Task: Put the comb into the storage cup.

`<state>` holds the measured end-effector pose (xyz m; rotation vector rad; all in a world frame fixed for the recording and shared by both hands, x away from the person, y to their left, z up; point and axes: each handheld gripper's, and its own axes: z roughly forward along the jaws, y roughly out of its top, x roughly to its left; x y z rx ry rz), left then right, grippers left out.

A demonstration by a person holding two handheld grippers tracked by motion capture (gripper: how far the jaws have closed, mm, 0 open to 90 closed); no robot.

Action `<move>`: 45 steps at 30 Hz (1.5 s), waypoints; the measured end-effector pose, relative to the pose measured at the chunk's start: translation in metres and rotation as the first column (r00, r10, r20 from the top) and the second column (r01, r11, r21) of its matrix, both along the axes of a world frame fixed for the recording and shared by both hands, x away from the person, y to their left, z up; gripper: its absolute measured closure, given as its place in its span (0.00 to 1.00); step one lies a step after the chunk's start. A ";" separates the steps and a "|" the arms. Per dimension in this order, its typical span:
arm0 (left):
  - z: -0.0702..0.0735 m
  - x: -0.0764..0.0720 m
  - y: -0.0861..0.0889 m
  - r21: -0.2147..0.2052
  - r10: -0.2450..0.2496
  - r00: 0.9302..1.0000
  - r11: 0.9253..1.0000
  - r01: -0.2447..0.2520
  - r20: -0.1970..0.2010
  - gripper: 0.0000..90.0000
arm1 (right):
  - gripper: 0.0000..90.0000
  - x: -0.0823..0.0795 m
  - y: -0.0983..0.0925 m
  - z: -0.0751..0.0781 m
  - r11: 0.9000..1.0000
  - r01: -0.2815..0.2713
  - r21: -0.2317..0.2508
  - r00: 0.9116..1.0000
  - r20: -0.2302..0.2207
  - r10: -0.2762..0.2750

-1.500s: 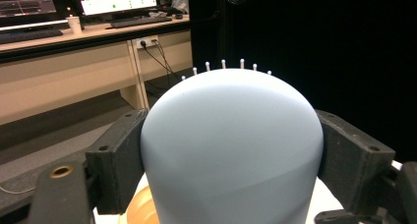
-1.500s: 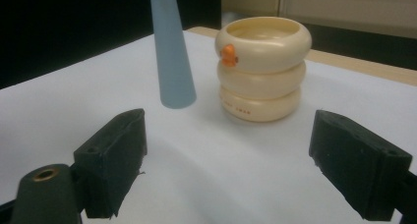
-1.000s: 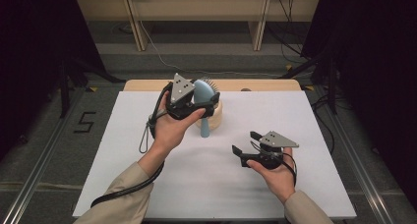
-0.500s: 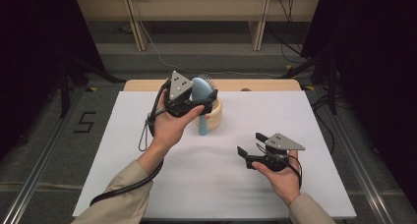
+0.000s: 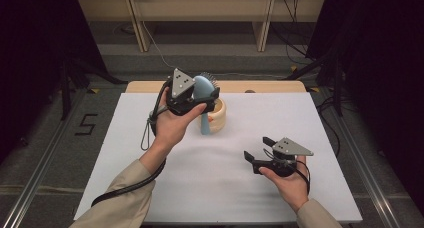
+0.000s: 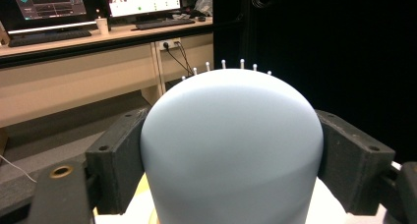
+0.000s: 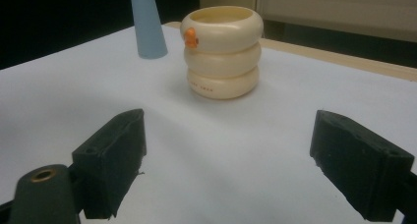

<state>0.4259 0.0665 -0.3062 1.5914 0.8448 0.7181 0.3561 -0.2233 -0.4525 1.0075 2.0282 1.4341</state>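
Even overhead light brightens the white table [image 5: 150, 138], surroundings stay dark, shadows soft, gripper views slightly blurred.

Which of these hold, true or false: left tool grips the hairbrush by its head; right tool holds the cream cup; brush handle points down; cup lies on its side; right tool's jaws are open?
1. The left tool grips the blue hairbrush by its head. True.
2. The right tool holds the cream cup. False: its jaws are empty, and the cup stands apart on the white table.
3. The brush handle points down. True.
4. The cup lies on its side. False: it stands upright, its opening upward.
5. The right tool's jaws are open. True.
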 end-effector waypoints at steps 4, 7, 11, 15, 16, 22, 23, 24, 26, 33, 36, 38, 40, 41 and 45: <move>0.002 0.002 -0.001 0.004 -0.001 1.000 1.000 0.001 0.004 0.22 | 0.16 -0.001 -0.001 -0.001 1.000 0.000 0.002 1.000 0.000 0.000; 0.003 0.003 -0.001 0.002 0.002 1.000 1.000 -0.002 0.000 0.22 | 0.16 -0.001 -0.002 0.000 1.000 0.001 0.002 1.000 -0.001 -0.001; 0.005 0.005 -0.001 0.003 0.003 1.000 1.000 -0.003 0.001 0.22 | 0.16 -0.002 -0.004 -0.001 1.000 0.004 0.002 1.000 -0.001 -0.004; 0.007 0.006 -0.001 0.001 0.005 1.000 1.000 -0.005 0.003 0.22 | 0.16 -0.003 -0.006 -0.001 1.000 0.007 0.000 1.000 0.000 -0.007; 0.008 0.006 -0.001 0.000 0.006 1.000 1.000 -0.006 0.003 0.22 | 0.16 -0.003 -0.006 -0.001 1.000 0.008 0.001 1.000 -0.001 -0.008; 0.012 0.009 0.000 -0.004 0.012 1.000 1.000 -0.012 0.006 0.22 | 0.16 -0.005 -0.008 -0.001 1.000 0.012 0.002 1.000 0.003 -0.012; 0.013 0.010 0.000 -0.005 0.014 1.000 1.000 -0.014 0.006 0.22 | 0.16 -0.005 -0.009 -0.001 1.000 0.013 0.003 1.000 0.004 -0.013; 0.013 0.010 0.000 -0.006 0.015 1.000 1.000 -0.015 0.004 0.22 | 0.16 -0.005 -0.009 -0.001 1.000 0.016 0.005 1.000 0.003 -0.016; 0.014 0.011 0.001 -0.006 0.017 1.000 1.000 -0.017 0.007 0.22 | 0.16 -0.005 -0.010 0.000 1.000 0.017 0.004 1.000 0.004 -0.017; 0.017 0.014 0.004 -0.012 0.027 1.000 1.000 -0.027 0.008 0.22 | 0.16 -0.006 -0.011 -0.001 1.000 0.017 -0.001 1.000 0.006 -0.017; 0.018 0.015 0.005 -0.015 0.029 1.000 0.999 -0.029 0.006 0.22 | 0.16 -0.006 -0.012 -0.001 1.000 0.020 -0.001 1.000 0.008 -0.020; 0.019 0.016 0.006 -0.017 0.032 0.999 0.999 -0.032 0.008 0.22 | 0.16 -0.007 -0.012 -0.001 1.000 0.022 0.001 1.000 0.009 -0.022; 0.021 0.017 0.006 -0.013 0.034 0.999 0.999 -0.034 0.010 0.22 | 0.16 -0.007 -0.012 -0.001 1.000 0.022 0.002 1.000 0.010 -0.022; 0.022 0.017 0.006 -0.012 0.036 0.999 0.999 -0.036 0.012 0.22 | 0.16 -0.007 -0.012 -0.001 1.000 0.022 0.002 1.000 0.010 -0.022; 0.025 0.019 0.006 -0.012 0.042 0.999 0.999 -0.041 0.018 0.22 | 0.16 -0.008 -0.013 0.000 1.000 0.026 0.002 1.000 0.010 -0.026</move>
